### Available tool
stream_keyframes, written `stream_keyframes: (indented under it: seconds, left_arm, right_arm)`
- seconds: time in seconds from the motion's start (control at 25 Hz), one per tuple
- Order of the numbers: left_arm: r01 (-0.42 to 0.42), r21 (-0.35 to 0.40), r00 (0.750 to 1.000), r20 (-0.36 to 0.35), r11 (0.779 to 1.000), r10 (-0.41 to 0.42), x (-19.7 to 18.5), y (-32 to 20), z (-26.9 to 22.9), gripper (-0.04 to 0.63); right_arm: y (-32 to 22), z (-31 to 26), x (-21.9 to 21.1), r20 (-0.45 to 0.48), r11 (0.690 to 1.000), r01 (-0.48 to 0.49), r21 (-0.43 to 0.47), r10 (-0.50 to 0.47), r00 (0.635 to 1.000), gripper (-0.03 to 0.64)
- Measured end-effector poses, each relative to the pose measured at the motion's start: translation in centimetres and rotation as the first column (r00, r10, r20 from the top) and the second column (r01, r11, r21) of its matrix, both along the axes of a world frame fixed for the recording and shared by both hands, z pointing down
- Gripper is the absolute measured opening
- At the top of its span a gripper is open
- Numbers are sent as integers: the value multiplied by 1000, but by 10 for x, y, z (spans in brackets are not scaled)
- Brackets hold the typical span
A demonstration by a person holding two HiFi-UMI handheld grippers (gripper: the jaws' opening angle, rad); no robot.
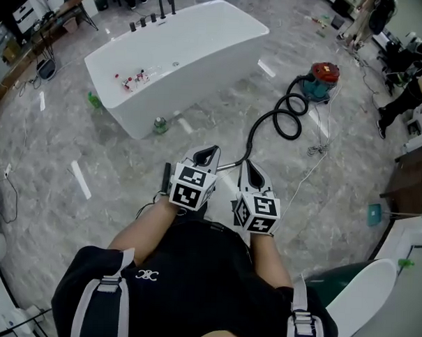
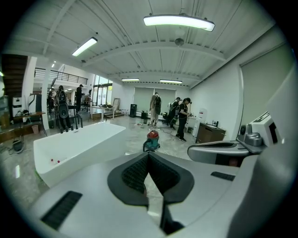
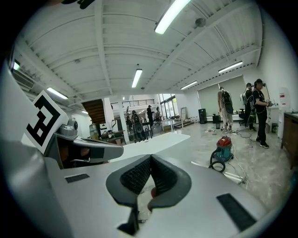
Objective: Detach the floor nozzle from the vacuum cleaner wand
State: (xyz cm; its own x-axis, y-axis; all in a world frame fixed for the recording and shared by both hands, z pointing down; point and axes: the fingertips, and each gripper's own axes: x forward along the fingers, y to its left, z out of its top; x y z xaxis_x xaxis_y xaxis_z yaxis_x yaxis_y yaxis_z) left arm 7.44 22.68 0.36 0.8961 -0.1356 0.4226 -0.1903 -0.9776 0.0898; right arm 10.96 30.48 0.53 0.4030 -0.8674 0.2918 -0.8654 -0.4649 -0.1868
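The vacuum's red and teal canister [image 1: 324, 79] stands on the marble floor at the upper right, and its black hose [image 1: 286, 116] coils toward me. A thin silvery wand [image 1: 229, 166] runs from the hose between my two grippers. A dark piece [image 1: 167, 175], perhaps the floor nozzle, shows just left of my left gripper, mostly hidden. My left gripper [image 1: 210, 152] and right gripper [image 1: 247, 164] hang side by side above the wand, both shut and empty. The canister [image 2: 152, 141] lies straight beyond the shut left gripper [image 2: 149, 155]. It stands right of the shut right gripper [image 3: 151, 158], as the canister [image 3: 223, 148].
A white bathtub [image 1: 203, 38] fills the upper left, with a green can [image 1: 160, 125] at its foot. Cables trail on the floor by the canister. People [image 1: 403, 96] stand at the far right near desks. A white fixture [image 1: 362, 296] sits at my lower right.
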Motion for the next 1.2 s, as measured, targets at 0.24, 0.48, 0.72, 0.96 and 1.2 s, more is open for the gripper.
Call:
stream_keyframes:
  seconds: [0.24, 0.48, 0.72, 0.96, 1.2]
  left_arm:
    - [-32, -6, 999, -6, 999, 32, 46, -16, -3, -3]
    - [-24, 0, 1000, 8, 1000, 24, 80, -51, 3, -3]
    - [-19, 1, 999, 30, 1000, 19, 105, -95, 1, -3]
    - [-35, -1, 998, 49, 999, 35, 128, -133, 6, -3]
    - [-34, 24, 999, 43, 999, 33, 153, -185, 7, -3]
  right_arm:
    - [-16, -3, 40, -6, 1000, -23, -21, 22, 1000, 3]
    - [-54, -2, 81, -15, 999, -10, -40, 9, 1000, 3]
    - [-98, -4, 106, 1, 999, 0, -38, 1, 1000, 3]
    - [-135, 1, 130, 14, 998, -1, -57, 2, 1000, 3]
    - [-188, 1, 160, 0, 999, 4, -48, -4, 1000, 3]
